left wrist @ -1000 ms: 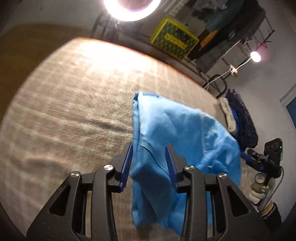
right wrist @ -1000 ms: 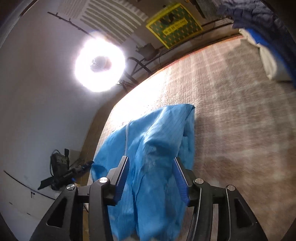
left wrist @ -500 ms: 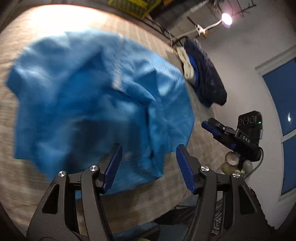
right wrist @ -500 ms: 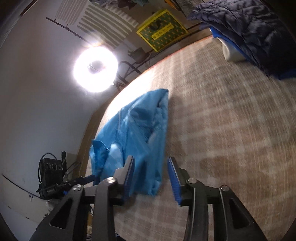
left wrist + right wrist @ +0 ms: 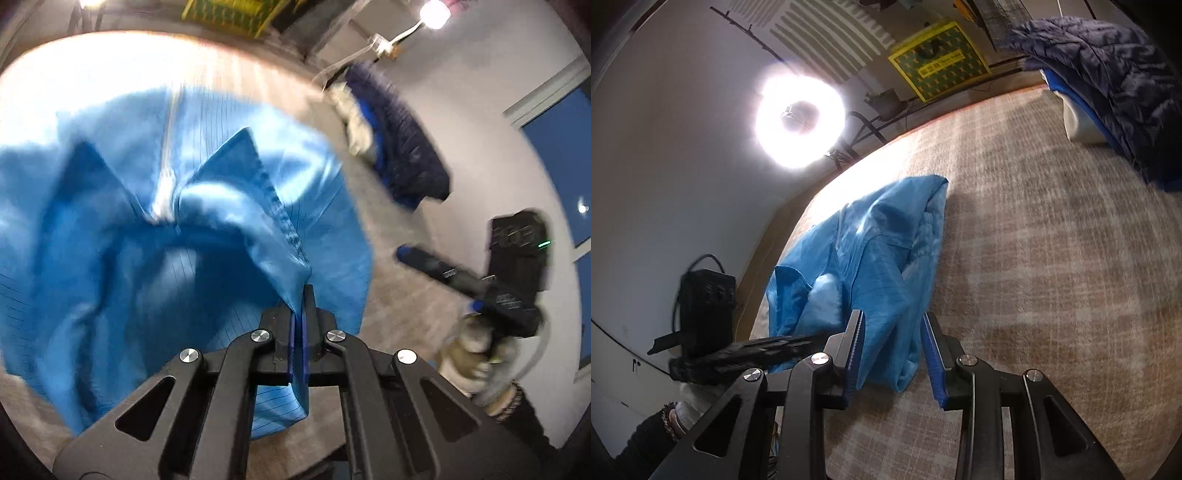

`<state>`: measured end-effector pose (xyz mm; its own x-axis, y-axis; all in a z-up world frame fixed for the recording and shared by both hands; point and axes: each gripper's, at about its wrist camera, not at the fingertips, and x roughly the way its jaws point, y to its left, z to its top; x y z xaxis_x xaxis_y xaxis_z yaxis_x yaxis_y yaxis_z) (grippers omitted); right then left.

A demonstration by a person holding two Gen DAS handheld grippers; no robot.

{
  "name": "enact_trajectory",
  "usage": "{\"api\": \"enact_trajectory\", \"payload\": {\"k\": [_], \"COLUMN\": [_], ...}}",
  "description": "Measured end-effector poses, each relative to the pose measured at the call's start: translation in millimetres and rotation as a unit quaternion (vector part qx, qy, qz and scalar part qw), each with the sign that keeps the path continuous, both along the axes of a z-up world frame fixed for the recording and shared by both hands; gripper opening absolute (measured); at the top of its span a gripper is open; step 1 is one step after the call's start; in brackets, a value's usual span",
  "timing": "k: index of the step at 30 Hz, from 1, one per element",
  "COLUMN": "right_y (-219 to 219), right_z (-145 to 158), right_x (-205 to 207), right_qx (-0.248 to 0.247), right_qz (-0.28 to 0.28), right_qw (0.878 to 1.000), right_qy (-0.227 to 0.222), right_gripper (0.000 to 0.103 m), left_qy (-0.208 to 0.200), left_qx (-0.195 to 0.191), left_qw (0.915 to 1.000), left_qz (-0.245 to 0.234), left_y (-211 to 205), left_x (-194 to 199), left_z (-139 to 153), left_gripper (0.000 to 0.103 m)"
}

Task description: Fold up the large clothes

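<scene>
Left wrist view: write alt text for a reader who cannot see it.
The left gripper is shut on a fold of a blue garment spread over a beige plaid surface. At right, a gloved hand holds the right gripper.

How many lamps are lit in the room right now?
2. A bright ring light stands beyond the far left edge of the beige plaid blanket; a small round bulb lamp shines at the far right by the wall. Others may be out of view.
</scene>
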<state>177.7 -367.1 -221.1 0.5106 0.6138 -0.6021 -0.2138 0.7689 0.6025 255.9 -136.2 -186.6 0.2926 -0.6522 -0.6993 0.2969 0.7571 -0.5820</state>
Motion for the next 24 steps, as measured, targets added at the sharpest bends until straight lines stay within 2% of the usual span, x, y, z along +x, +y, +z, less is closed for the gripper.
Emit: {"api": "enact_trajectory", "payload": {"k": [5,12,15,18,20,23,24], "right_y": [8.1,51.8,64.3,68.8,66.9,54.7,50.7], "right_z": [0.4,-3.9,-19.2,-35.1,-43.8,-59.1,-61.4], "right_x": [3.7,18.4,34.3,53.1,63.9,78.8,80.2], "right_qx": [-0.001,-0.011,0.010,0.056,0.107,0.212,0.228], "right_qz": [0.015,0.072,0.080,0.071,0.056,0.013,0.000], "right_qw": [1.000,0.997,0.996,0.995,0.992,0.976,0.973], "right_qy": [-0.001,0.005,0.025,0.036,0.037,0.041,0.039], "right_gripper": [0.033,0.031,0.031,0.031,0.031,0.034,0.034], "left_qy": [-0.035,-0.036,-0.037,-0.036,-0.029,-0.021,-0.019], "left_qx": [-0.042,-0.058,-0.062,-0.067,-0.072,-0.056,-0.045], "left_qw": [0.9983,0.9976,0.9974,0.9971,0.9970,0.9982,0.9987], "left_qz": [0.019,0.011,0.005,0.004,0.002,-0.010,-0.014], "left_y": [30.1,32.3,36.0,41.6,43.1,38.0,34.3], "left_x": [-0.5,-0.8,-3.7,-6.2,-7.0,-9.6,-10.6], "left_z": [36.1,42.2,42.3,44.1,40.4,27.9,21.4], "left_gripper": [0.000,0.000,0.000,0.000,0.000,0.000,0.000]}}
